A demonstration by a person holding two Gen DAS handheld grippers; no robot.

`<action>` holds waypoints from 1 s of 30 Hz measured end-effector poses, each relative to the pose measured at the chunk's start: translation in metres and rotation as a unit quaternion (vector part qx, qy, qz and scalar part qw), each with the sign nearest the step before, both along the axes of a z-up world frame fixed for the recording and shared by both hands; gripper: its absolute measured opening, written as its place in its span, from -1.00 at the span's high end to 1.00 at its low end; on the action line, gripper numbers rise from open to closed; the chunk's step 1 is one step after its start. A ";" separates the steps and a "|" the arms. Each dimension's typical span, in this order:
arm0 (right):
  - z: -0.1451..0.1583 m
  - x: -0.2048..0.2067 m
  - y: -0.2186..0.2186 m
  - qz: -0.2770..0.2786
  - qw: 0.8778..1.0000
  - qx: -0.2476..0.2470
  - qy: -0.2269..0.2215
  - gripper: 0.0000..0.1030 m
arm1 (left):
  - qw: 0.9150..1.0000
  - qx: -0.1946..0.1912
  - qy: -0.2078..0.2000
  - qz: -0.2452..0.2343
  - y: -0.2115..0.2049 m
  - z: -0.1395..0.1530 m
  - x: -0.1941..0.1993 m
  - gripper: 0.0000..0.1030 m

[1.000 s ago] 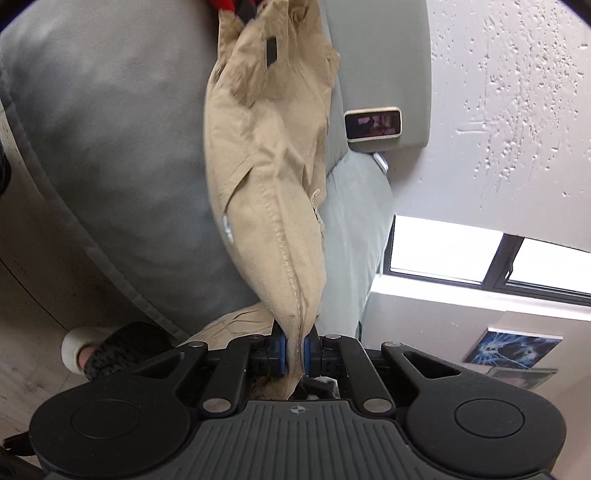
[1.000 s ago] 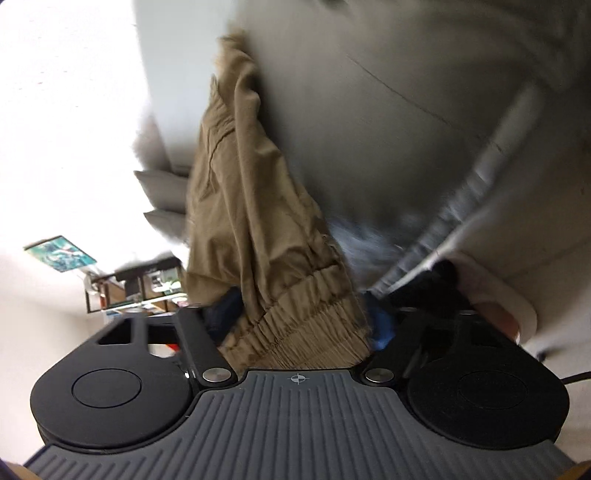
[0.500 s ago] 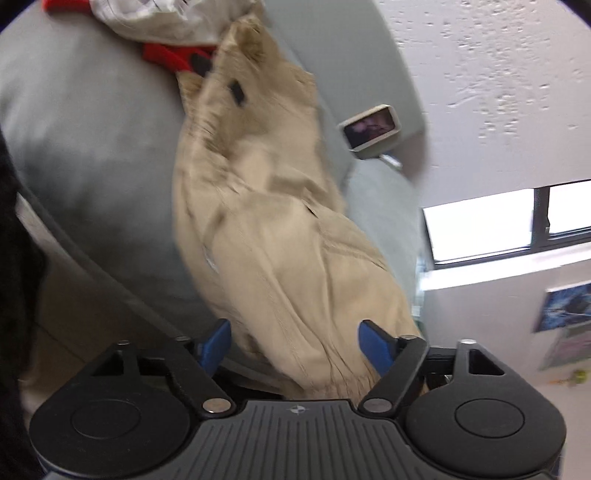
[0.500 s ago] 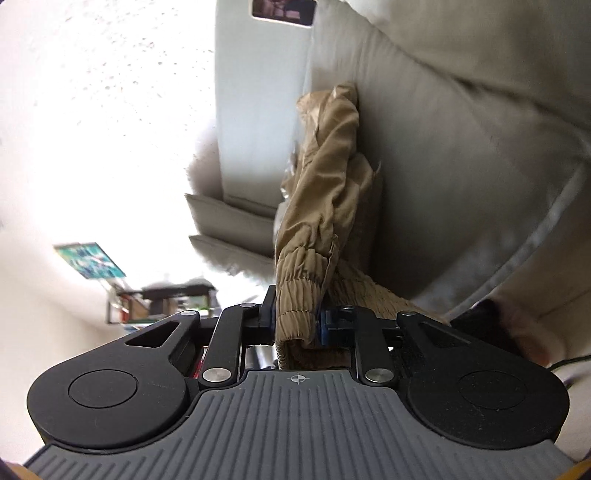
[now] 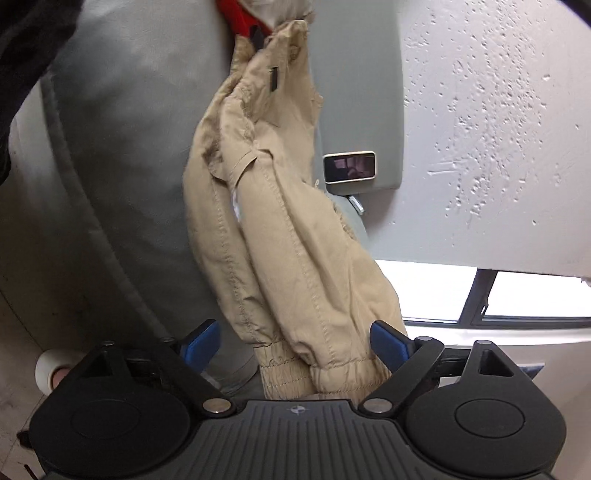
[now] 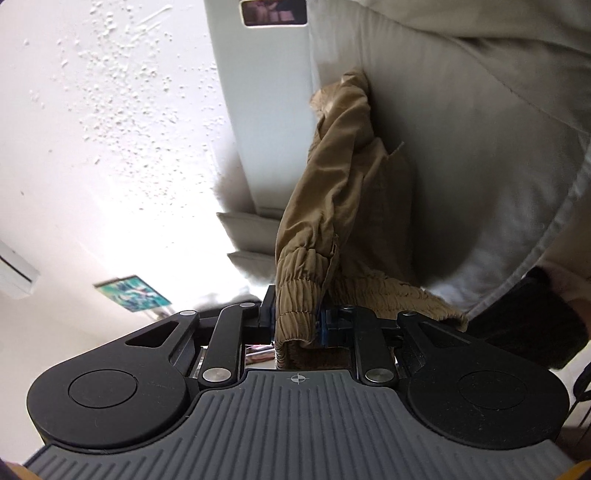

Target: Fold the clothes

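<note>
A pair of tan trousers [image 5: 280, 236] with elastic cuffs hangs stretched out in front of a grey sofa [image 5: 122, 155]. In the left wrist view my left gripper [image 5: 295, 345] is open, its blue pads wide apart, and the two gathered cuffs lie between them without being pinched. In the right wrist view the trousers [image 6: 332, 206] run up from my right gripper [image 6: 297, 319], which is shut on the elastic waistband. The far end of the cloth rests against the sofa.
A small white-framed device [image 5: 349, 167] sits on the sofa's arm. Red and white clothes [image 5: 255, 14] lie at the top of the left wrist view. A person's foot in a white slipper [image 5: 51, 371] stands on the floor, lower left. White wall and a window [image 5: 480, 295] at right.
One second ago the left gripper was shut on the trousers; it has opened and the cuffs now lie loose between its pads. The right gripper has shut on the waistband.
</note>
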State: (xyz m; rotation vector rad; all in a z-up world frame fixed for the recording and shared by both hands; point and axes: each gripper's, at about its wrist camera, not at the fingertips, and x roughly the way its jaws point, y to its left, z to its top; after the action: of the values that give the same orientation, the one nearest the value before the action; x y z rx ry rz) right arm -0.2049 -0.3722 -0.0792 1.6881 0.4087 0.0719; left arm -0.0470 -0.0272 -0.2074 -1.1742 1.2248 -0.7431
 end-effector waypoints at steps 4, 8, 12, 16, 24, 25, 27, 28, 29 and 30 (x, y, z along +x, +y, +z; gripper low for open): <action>0.019 0.004 -0.009 0.042 0.972 -0.185 0.136 0.15 | 1.000 0.028 0.007 -0.012 0.003 0.001 0.002 -0.65; 0.028 0.008 -0.010 0.103 0.922 -0.297 0.225 -0.04 | 0.996 0.082 0.004 -0.032 0.004 0.002 0.007 -0.46; 0.034 0.005 -0.025 0.098 0.920 -0.327 0.191 -0.28 | 0.985 0.130 -0.088 -0.073 -0.006 0.026 0.009 -0.18; 0.022 0.024 -0.041 0.157 0.904 -0.369 0.147 -0.33 | 0.956 0.162 -0.211 -0.122 -0.027 0.058 0.009 0.10; 0.000 0.044 -0.059 0.213 0.903 -0.356 0.115 -0.33 | 0.921 0.206 -0.281 -0.173 -0.096 0.068 0.051 0.53; -0.002 0.044 -0.060 0.216 0.903 -0.354 0.110 -0.33 | 0.920 0.215 -0.276 -0.177 -0.099 0.064 0.057 0.56; -0.006 0.043 -0.062 0.219 0.904 -0.350 0.106 -0.33 | 0.915 0.244 -0.264 -0.182 -0.104 0.057 0.066 0.58; -0.008 0.042 -0.064 0.219 0.906 -0.347 0.106 -0.33 | 0.911 0.265 -0.257 -0.182 -0.105 0.054 0.069 0.58; -0.009 0.041 -0.066 0.219 0.907 -0.344 0.107 -0.33 | 0.910 0.284 -0.239 -0.183 -0.107 0.048 0.073 0.67; -0.011 0.039 -0.067 0.218 0.909 -0.339 0.108 -0.33 | 0.909 0.303 -0.219 -0.184 -0.110 0.041 0.078 0.77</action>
State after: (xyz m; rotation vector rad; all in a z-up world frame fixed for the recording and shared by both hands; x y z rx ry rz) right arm -0.1660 -0.4395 -0.0906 0.8960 0.8666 0.0611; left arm 0.0308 -0.1370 -0.1659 -0.2420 1.1759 -0.7702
